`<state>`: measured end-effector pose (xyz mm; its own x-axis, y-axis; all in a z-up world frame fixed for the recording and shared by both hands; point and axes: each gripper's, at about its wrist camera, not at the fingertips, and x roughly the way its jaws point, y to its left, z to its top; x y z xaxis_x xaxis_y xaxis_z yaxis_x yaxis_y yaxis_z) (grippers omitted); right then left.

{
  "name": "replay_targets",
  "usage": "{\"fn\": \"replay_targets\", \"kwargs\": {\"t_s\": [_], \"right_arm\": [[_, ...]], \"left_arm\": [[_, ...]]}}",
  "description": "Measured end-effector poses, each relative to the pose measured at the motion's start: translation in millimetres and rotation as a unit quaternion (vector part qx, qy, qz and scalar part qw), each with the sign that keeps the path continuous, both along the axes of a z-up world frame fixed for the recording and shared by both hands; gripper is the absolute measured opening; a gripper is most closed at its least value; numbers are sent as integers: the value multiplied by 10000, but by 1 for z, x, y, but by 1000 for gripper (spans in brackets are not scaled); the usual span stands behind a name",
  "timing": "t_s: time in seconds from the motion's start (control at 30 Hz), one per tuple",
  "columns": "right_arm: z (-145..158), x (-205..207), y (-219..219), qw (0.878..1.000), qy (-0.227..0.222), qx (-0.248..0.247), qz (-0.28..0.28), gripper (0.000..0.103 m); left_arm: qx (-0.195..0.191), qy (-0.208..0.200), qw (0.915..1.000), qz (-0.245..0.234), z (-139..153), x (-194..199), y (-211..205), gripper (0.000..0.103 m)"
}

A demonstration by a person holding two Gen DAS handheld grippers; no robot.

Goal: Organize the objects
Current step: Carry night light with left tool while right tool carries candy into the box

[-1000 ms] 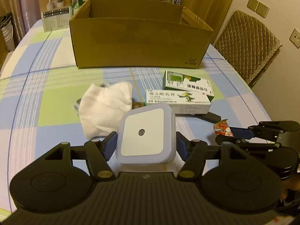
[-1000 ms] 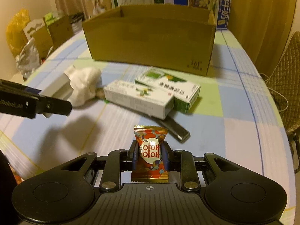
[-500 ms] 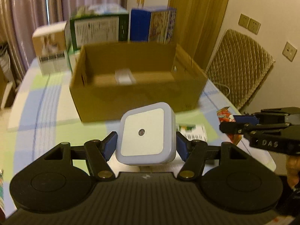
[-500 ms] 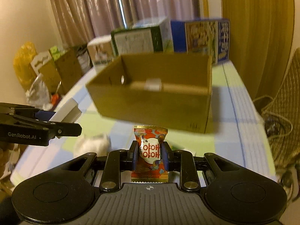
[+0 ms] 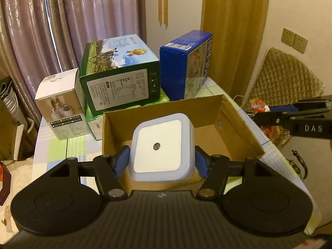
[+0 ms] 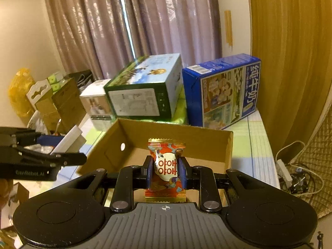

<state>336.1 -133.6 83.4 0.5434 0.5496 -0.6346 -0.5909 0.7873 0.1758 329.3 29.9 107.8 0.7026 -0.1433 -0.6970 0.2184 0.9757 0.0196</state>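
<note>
the left gripper (image 5: 161, 157) is clamping a square white night light (image 5: 162, 147) between its blue pads (image 5: 121, 160), with the flat face and its small central sensor facing the camera. the night light is being held above the open cardboard box (image 5: 234, 124), over the near left part of the box's interior, and is not touching the box floor as far as the view shows. the right gripper (image 6: 165, 171) is gripping a red and gold wrapped candy (image 6: 166, 168) upright between its blue pads (image 6: 182, 172), the white oval label with red characters facing the camera. the candy is sitting over the near edge of the same cardboard box. in the left wrist view the right gripper is appearing at the right edge, level with the box's right wall; in the right wrist view the left gripper is appearing at the left edge, beside the box's left wall. behind the box, a small white carton (image 5: 60, 105), a green carton (image 5: 120, 74) and a blue carton (image 5: 186, 64) are standing in a row on the checked tablecloth (image 5: 56, 149). purple curtains (image 6: 124, 25) are hanging behind them, and a quilted chair back (image 5: 284, 78) is standing to the right of the table.
</note>
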Motion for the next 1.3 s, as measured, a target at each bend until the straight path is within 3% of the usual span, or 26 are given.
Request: {"fn": "replay_targets", "kwargs": {"t_s": [0.33,0.8,0.83,0.87,0.9,1.0,1.2,1.23,1.3], "right_arm": [[-44,48,15,9968,707,-370,-26,23],[-71,65,23,9939,991,-485,-71,23],[-73,65,23,9937,1004,-484,-83,23],[-75,66,23,9935,1025,-483,-99,23],[-76,66,22,9933,1053,-472,-114,23],[-78,67,20,9929,1093,-447,-133,23],[-82,69,18,9927,1116,-420,-182,23],[-81,69,18,9933,1089,-360,-169,25],[-80,70,14,9941,1064,-72,-172,49]], "left_arm": [[207,448,9988,79,-42,37,-1,61],[276,673,9973,120,-69,66,0,61],[295,660,9973,125,-71,69,0,63],[303,622,9975,168,-72,70,0,75],[280,578,9976,244,-72,72,1,80],[124,596,9977,301,-73,72,4,80],[234,541,9980,210,-70,63,3,80],[221,529,9981,205,-69,61,4,80],[218,520,9982,197,-68,59,4,80]]}}
